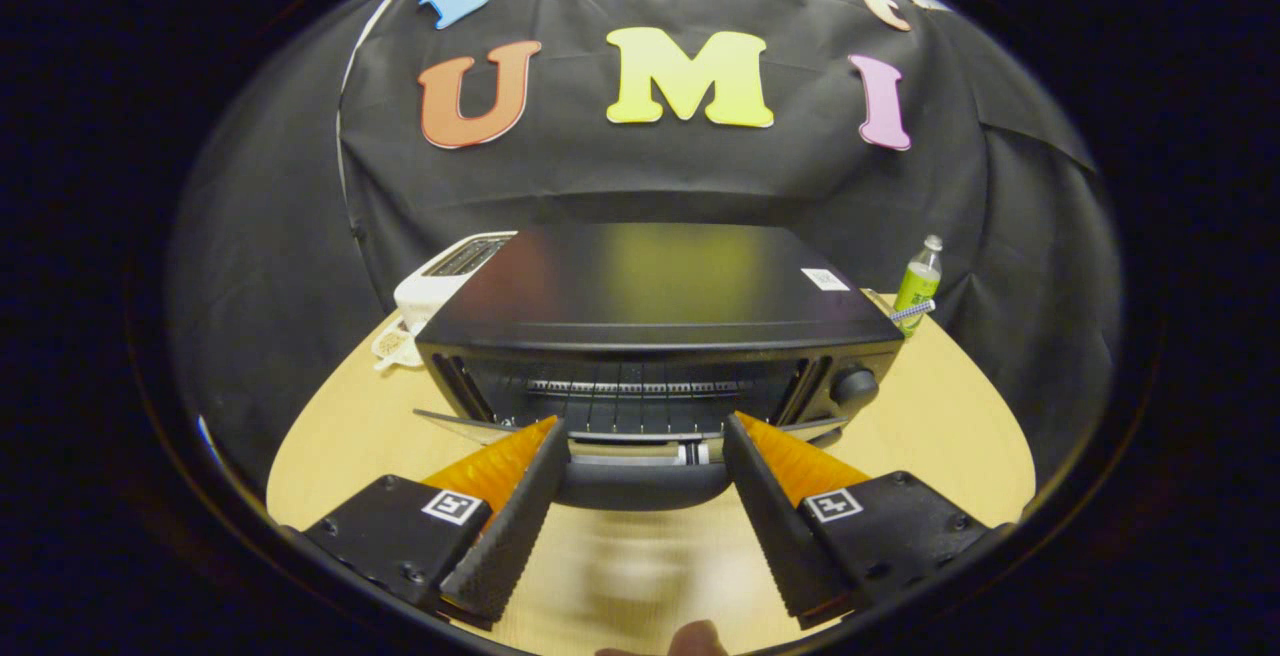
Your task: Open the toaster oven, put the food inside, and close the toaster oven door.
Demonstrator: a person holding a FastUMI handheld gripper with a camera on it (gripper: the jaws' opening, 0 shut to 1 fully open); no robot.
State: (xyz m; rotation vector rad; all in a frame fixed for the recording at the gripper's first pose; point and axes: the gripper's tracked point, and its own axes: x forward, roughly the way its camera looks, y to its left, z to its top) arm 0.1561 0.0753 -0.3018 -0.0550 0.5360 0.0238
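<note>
A white pop-up toaster [440,276] and a green bottle [918,281] stand on the wooden table [950,416].

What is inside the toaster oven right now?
Through the lowered door of the toaster oven, a wire rack shows, without visible food. The oven's roof hides the deeper cavity. The open gripper flanks the door handle.

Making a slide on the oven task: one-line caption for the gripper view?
Open gripper straddles the handle of the toaster oven, its door lowered open.
</note>
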